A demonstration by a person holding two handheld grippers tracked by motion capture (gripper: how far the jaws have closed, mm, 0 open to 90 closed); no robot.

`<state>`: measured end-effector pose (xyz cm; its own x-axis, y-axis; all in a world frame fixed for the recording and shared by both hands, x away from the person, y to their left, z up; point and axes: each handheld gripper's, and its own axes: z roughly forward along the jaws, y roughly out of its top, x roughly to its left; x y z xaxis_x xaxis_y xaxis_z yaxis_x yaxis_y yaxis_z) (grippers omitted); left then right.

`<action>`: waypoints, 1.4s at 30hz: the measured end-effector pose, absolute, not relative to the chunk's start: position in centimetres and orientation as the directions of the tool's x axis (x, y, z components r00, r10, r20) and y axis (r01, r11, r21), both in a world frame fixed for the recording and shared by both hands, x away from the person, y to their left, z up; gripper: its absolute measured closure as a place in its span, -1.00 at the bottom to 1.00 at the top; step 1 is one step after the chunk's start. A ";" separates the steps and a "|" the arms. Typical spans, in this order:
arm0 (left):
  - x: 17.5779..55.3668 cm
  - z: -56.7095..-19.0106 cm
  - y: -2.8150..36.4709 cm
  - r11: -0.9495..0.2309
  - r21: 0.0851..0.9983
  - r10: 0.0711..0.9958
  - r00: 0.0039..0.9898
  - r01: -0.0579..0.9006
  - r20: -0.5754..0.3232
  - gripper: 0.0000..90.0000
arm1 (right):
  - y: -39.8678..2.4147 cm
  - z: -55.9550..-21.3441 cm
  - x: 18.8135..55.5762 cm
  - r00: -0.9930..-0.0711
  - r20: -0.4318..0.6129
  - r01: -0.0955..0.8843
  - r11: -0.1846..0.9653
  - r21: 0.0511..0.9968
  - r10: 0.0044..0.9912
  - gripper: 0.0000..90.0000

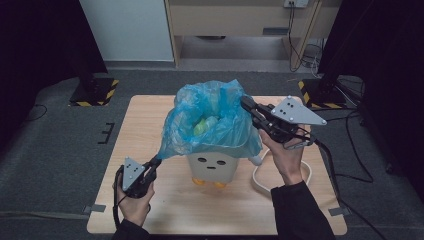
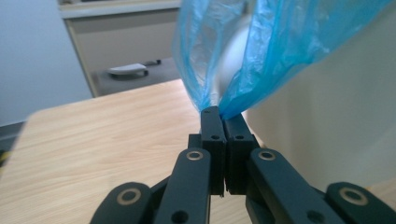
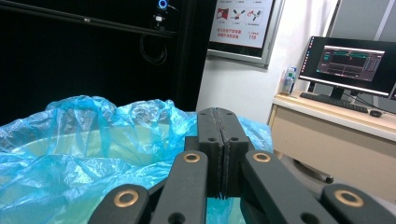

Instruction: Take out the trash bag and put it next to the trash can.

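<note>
A thin blue plastic bag (image 1: 215, 125) lines a small white bin (image 1: 216, 167) that stands in the middle of the table (image 1: 150, 125), its rim billowing above the bin's mouth with some rubbish inside. The left gripper (image 1: 155, 162), low at the bin's near left, has its jaws pinched shut on a drawn-out corner of the film, which stretches taut from its tips. The right gripper (image 1: 247, 105), at the bag's far right edge, has its jaws pressed fully together, with film bunched around them; it seems to pinch the rim. The bag looks light, limp and slippery, and likely to tear if pulled hard, so gathered folds at the rim make the safest hold.
</note>
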<state>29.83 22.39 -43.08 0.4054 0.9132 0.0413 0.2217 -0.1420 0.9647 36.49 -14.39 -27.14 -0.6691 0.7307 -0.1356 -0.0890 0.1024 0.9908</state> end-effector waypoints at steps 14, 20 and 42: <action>30.7 -40.0 21.9 -0.098 0.989 0.909 0.416 0.115 0.041 0.85 | -14.7 -26.9 36.4 -0.665 -0.130 -0.095 0.089 0.991 0.735 1.00; 30.9 -39.3 20.7 -0.040 0.991 0.882 0.471 0.129 -0.025 0.31 | -15.1 -26.7 36.3 -0.655 -0.128 -0.099 0.083 0.992 0.744 1.00; 28.5 -38.7 24.9 -0.036 0.990 0.869 0.494 0.135 -0.036 -0.44 | -15.1 -26.6 36.8 -0.612 -0.120 -0.087 0.084 0.993 0.781 1.00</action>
